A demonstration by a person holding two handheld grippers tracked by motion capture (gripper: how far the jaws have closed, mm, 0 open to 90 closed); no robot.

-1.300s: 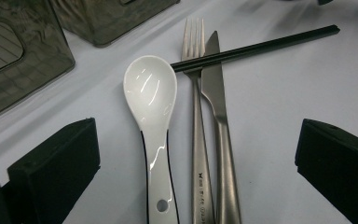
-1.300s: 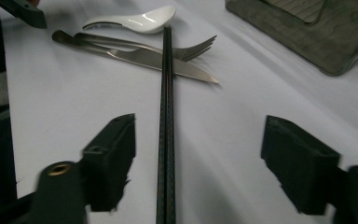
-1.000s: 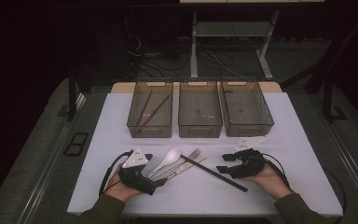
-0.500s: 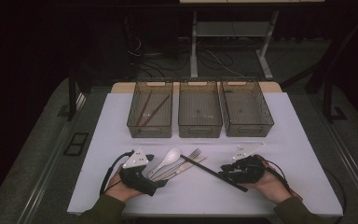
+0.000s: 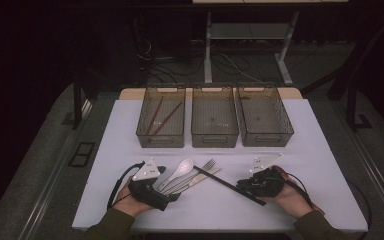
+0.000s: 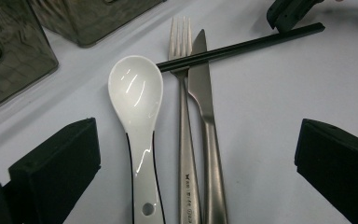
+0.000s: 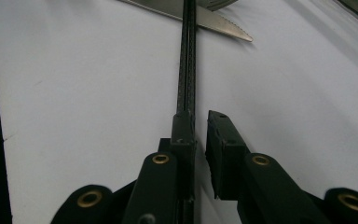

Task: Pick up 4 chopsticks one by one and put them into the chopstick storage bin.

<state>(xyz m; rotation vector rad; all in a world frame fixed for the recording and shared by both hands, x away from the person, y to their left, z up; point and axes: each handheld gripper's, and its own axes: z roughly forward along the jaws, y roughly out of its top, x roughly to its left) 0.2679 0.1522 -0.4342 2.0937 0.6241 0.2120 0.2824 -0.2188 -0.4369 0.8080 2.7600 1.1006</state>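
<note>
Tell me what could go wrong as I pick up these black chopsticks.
The right tongs have just been closing with the chopsticks against one pad, a gap at the other: they may slip or split. Their far end lies across the fork and knife, so lifting could nudge those.

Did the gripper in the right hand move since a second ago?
Yes. The right gripper slid slightly left, toward the white ceramic spoon, along the black chopsticks; its fingers have just been closing around them.
</note>
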